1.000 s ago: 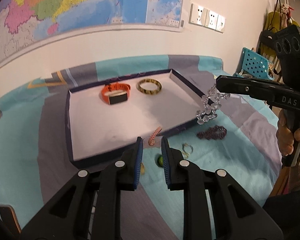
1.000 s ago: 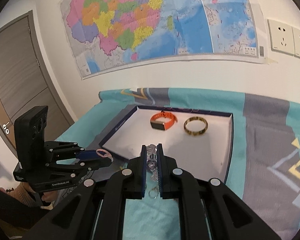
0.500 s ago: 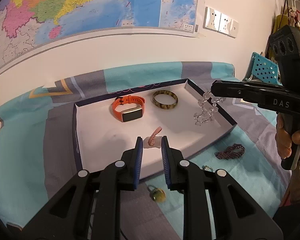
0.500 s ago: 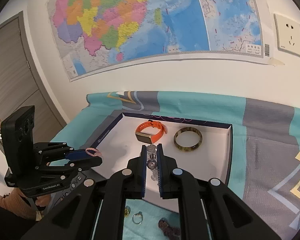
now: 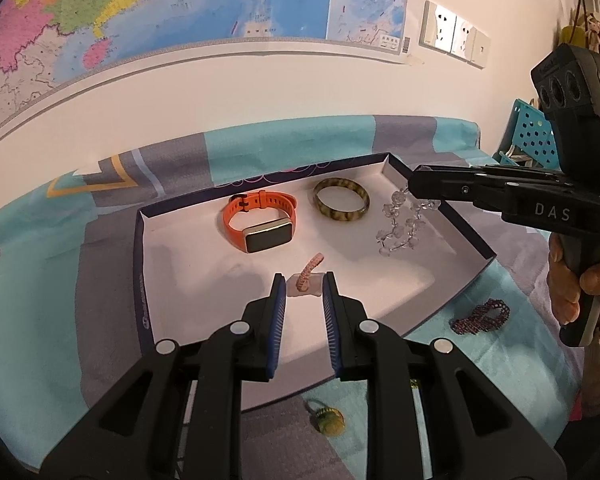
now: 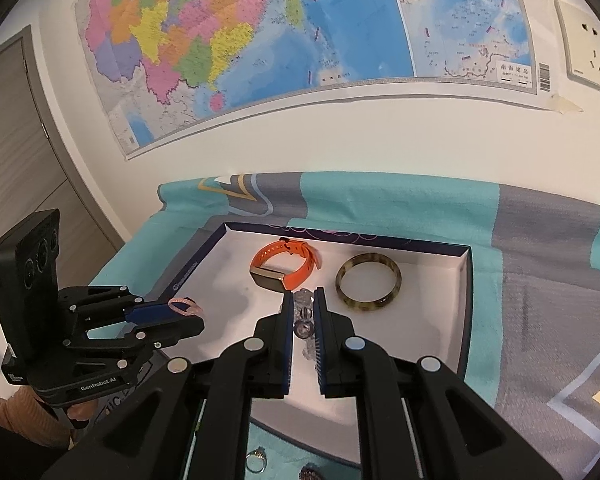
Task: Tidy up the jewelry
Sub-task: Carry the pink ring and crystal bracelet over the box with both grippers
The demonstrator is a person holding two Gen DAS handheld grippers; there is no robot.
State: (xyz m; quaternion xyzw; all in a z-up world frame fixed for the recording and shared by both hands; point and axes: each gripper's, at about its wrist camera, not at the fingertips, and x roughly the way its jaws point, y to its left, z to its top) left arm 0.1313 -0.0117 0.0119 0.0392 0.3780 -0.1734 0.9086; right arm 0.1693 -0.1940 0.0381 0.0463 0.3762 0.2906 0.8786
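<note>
Both grippers are over the white tray (image 5: 400,296) on the teal and grey cloth (image 5: 40,320). The left gripper (image 5: 304,280) has its jaws nearly closed, pinching a small pink braided ring (image 5: 308,274) that sticks up past the tips above the tray's near half. The right gripper (image 6: 300,300) is almost fully closed on a clear bead bracelet (image 5: 402,226), which dangles from the tips over the tray's right side, just beside the mottled brown bangle (image 5: 342,204). The orange watch (image 5: 260,222) lies flat left of the bangle. Outside the tray, on the cloth: a dark purple bead bracelet (image 5: 480,316), a silver ring (image 6: 256,460) and a small yellow-green charm (image 5: 328,420).
</note>
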